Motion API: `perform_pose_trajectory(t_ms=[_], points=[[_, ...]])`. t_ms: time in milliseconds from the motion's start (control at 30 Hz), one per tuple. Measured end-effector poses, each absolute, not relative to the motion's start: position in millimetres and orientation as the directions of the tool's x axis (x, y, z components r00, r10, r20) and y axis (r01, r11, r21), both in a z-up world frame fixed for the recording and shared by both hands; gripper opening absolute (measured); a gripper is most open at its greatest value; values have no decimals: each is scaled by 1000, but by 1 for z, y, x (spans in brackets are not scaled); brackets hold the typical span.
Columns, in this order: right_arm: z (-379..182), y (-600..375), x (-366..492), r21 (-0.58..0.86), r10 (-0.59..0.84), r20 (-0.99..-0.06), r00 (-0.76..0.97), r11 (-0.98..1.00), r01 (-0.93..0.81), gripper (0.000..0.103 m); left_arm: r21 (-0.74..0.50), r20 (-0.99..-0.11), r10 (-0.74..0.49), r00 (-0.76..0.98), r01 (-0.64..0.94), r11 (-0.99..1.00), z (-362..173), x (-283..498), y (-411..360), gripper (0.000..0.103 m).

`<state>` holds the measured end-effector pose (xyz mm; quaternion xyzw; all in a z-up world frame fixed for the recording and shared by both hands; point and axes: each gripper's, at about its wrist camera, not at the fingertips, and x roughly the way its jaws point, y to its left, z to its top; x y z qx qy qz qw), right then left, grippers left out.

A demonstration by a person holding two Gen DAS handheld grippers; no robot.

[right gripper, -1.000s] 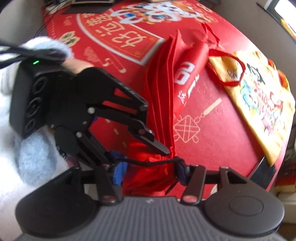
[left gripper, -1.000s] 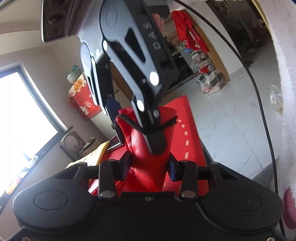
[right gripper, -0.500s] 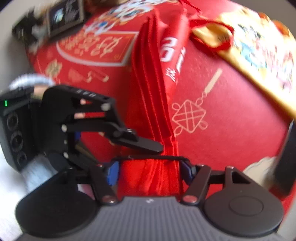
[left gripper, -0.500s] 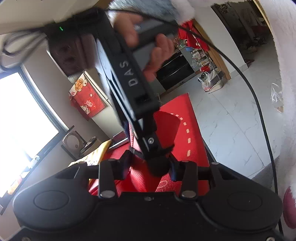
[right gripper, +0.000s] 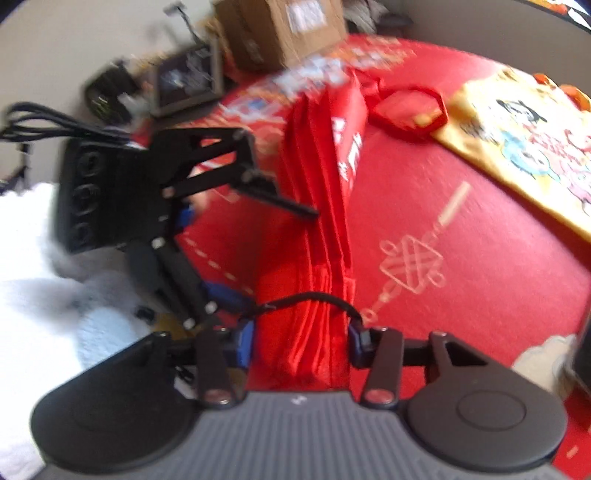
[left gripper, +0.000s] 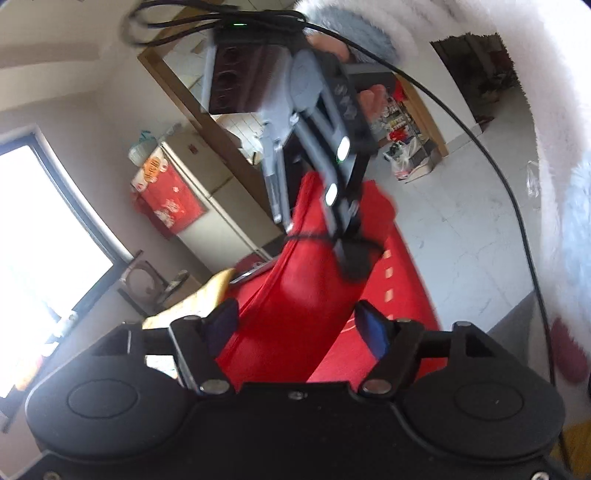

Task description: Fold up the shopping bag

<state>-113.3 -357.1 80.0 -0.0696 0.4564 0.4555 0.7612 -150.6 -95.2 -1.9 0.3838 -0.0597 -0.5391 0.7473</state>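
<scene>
The red shopping bag (right gripper: 325,192) is gathered into a long pleated bundle on the red tablecloth (right gripper: 472,229), handles at the far end. My right gripper (right gripper: 301,338) is shut on the near end, a black cord arching over the bundle between its fingertips. In the left wrist view the right gripper (left gripper: 321,240) holds that end raised, and the red shopping bag (left gripper: 295,306) slopes down between my left gripper's (left gripper: 297,326) spread blue pads. The left gripper (right gripper: 269,254) is open, one finger tip against the bundle's left side.
A yellow cartoon-print bag (right gripper: 528,147) lies flat at the right of the table. A cardboard box (right gripper: 280,33) and a small screen (right gripper: 184,81) stand at the far edge. A white fluffy sleeve (right gripper: 37,258) fills the left. A fridge (left gripper: 207,199) stands beyond.
My left gripper has let go of the bag and its jaws have spread. The right gripper's jaws have narrowed onto the bundle's end, which has risen.
</scene>
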Motion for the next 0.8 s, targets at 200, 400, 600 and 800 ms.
perform_pose_trajectory(t_ms=[200,400,600,800], points=[[86,-379,-120,310,672,-732,117,481,-820,45,654,-386,-798,463,748,118,-1,-132,-70,72],[86,-397,-118,322,693,-711,119,471,-822,45,517,-458,-798,392,848,120,13,-117,-58,50],[68,-381,-112,299,606,-793,55,467,-832,46,429,-539,-778,323,900,77,5,-94,-64,46],[58,-363,-111,279,520,-854,7,468,-838,47,333,-540,-796,274,938,97,-6,-74,-59,47]])
